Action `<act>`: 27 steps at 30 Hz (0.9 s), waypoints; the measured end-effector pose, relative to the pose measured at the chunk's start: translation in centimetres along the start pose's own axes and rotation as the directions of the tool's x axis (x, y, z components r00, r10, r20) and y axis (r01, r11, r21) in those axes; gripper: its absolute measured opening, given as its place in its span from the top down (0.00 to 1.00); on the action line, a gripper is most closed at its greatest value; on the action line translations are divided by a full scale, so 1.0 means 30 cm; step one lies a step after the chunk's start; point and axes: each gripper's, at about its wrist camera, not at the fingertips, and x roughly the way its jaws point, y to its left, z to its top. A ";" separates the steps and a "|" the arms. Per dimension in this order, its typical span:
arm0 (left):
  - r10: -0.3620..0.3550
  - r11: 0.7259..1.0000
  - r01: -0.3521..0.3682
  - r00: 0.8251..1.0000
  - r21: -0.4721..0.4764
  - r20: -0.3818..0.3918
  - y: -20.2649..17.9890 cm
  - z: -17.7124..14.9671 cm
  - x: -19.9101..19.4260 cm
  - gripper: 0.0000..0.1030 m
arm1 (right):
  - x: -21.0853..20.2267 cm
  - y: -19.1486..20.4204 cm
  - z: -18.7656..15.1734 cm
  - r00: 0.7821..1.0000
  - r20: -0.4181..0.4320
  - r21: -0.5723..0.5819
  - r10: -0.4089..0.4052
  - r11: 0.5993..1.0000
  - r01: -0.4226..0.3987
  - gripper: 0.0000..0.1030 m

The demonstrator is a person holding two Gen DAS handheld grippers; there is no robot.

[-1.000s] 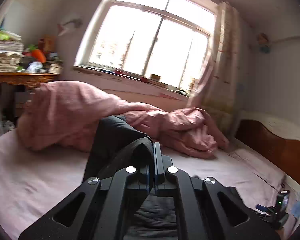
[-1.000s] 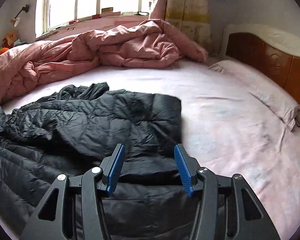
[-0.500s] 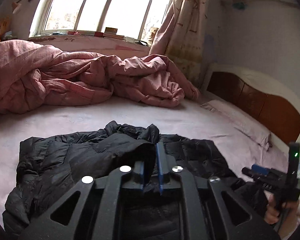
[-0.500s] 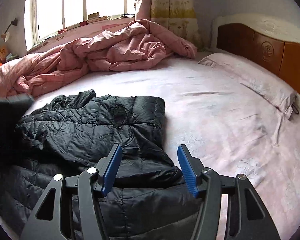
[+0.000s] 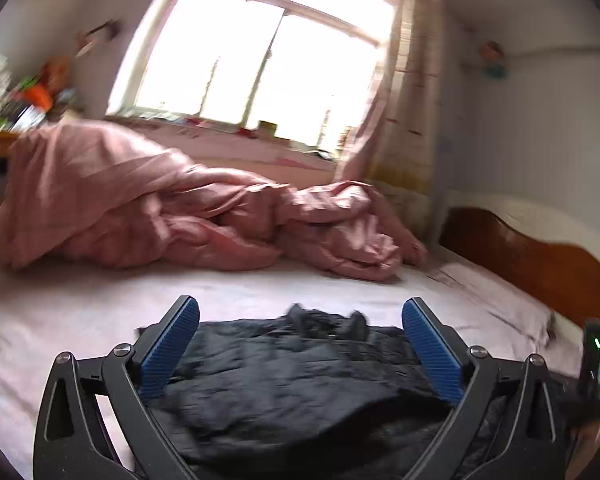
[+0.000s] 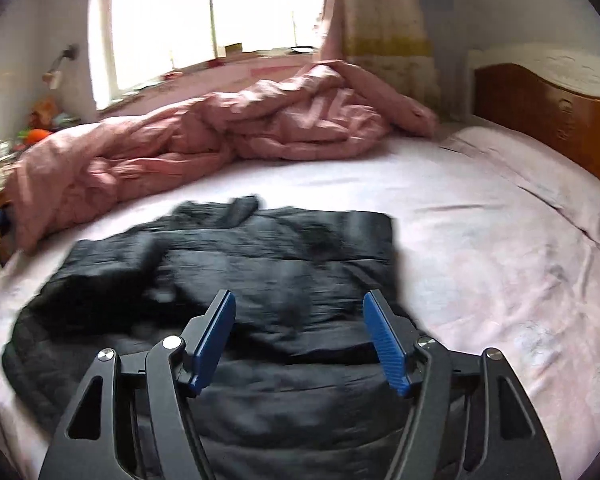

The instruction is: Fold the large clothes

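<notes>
The black quilted puffer jacket point(image 6: 236, 280) lies on the pale pink bed sheet point(image 6: 480, 264), in the lower middle of the right wrist view, with one part folded over so that a straight edge runs down its right side. In the left wrist view the same jacket point(image 5: 300, 376) fills the bottom centre of the frame.

What is new is at the left gripper point(image 5: 300, 344). Half a second ago its blue pads were pressed together on a fold of the black fabric; now the jaws stand wide apart and nothing is between them. The cloth has dropped back onto the bed and lies below the pads. The right gripper point(image 6: 300, 336) is spread as it was before, empty, above the near part of the jacket.

I judge that one fold is just laid down and released, so both tools are free to take a new edge. Both pictures are blurred by motion, so small creases cannot be read.

Behind the jacket, a crumpled pink duvet point(image 6: 204, 140) lies along the upper left, under the bright window point(image 5: 268, 68), and a brown wooden headboard point(image 6: 548, 108) stands at the right
</notes>
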 end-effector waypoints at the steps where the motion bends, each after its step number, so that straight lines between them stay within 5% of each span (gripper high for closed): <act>1: 0.015 0.999 -0.016 1.000 -0.038 -0.028 0.041 0.004 0.008 0.02 | 0.003 0.048 0.003 1.000 -0.004 -0.025 0.022 0.999 -0.022 0.33; 4: 0.105 0.987 -0.122 0.983 -0.107 -0.151 0.118 0.003 0.052 0.03 | 0.057 0.188 0.006 0.991 -0.084 -0.082 0.106 0.990 -0.113 0.30; 11: 0.126 0.983 -0.147 0.975 -0.107 -0.184 0.163 -0.033 0.095 0.03 | 0.246 0.487 0.004 0.961 -0.251 -0.259 0.112 0.949 -0.178 0.31; 15: 0.149 0.979 -0.173 0.968 -0.104 -0.204 0.169 -0.055 0.124 0.03 | 0.366 0.568 0.023 0.956 -0.293 -0.260 0.023 0.960 -0.103 0.31; 20: 0.174 0.970 -0.212 0.950 -0.123 -0.260 0.196 -0.080 0.156 0.03 | 0.421 0.561 0.139 0.986 -0.102 -0.271 -0.131 0.958 0.099 0.31; 23: 0.205 0.963 -0.246 0.934 -0.111 -0.292 0.204 -0.095 0.178 0.03 | 0.493 0.489 0.206 0.967 -0.114 -0.230 -0.227 0.953 0.197 0.31; 27: 0.289 0.945 -0.325 0.887 -0.040 -0.360 0.209 -0.134 0.232 0.06 | 0.585 0.406 0.189 0.930 -0.241 -0.258 -0.278 0.942 0.214 0.31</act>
